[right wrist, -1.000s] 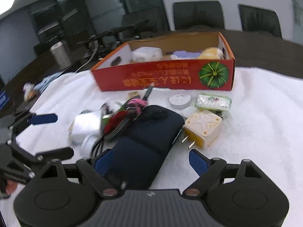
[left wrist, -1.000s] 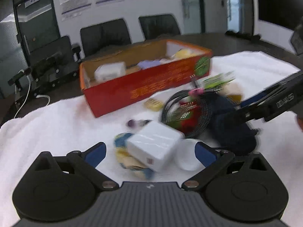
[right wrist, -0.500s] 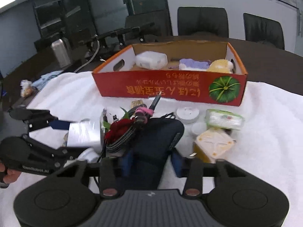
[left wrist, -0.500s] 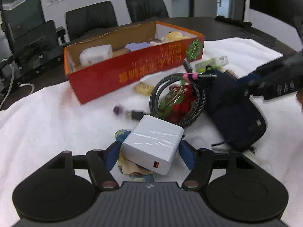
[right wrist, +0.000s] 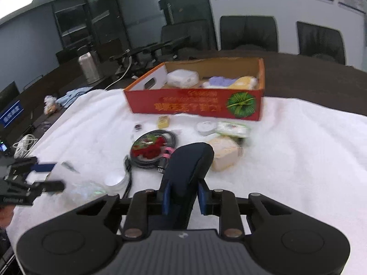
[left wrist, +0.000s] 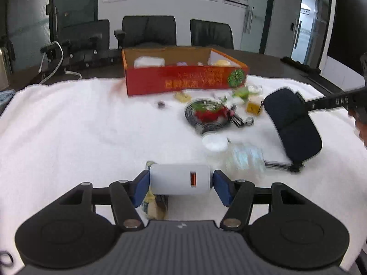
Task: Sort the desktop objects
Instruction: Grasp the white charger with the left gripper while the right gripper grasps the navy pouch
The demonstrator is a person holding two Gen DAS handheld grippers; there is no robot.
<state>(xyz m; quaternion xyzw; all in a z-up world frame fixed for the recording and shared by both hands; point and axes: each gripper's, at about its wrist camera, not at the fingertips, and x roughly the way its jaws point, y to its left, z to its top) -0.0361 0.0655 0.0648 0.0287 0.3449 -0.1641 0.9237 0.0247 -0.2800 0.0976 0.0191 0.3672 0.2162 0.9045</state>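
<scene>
My left gripper [left wrist: 181,183] holds a white USB charger [left wrist: 180,178] crosswise between its blue pads, its jaws still closing, low over the white towel [left wrist: 68,137]. My right gripper [right wrist: 183,197] grips one end of a dark blue pouch [right wrist: 190,160], its jaws also still closing; the pouch is tilted up off the towel. The left wrist view shows that pouch [left wrist: 291,123] at the right. At the back stands the red cardboard box [left wrist: 160,84], which holds several items. The box [right wrist: 183,105] is open at the top.
A coiled black cable with a red item [right wrist: 153,146] lies in the middle. Around it are a yellowish plug adapter [right wrist: 223,155], a green packet [right wrist: 231,128], white round discs [left wrist: 214,142] and a clear wrapper [left wrist: 247,158]. A snack packet [left wrist: 153,204] lies under the charger. Office chairs stand beyond the table.
Both grippers went from wide open to closed, the left on the charger, the right on the pouch. Both then drew back from the pile, and the pouch tilted up.
</scene>
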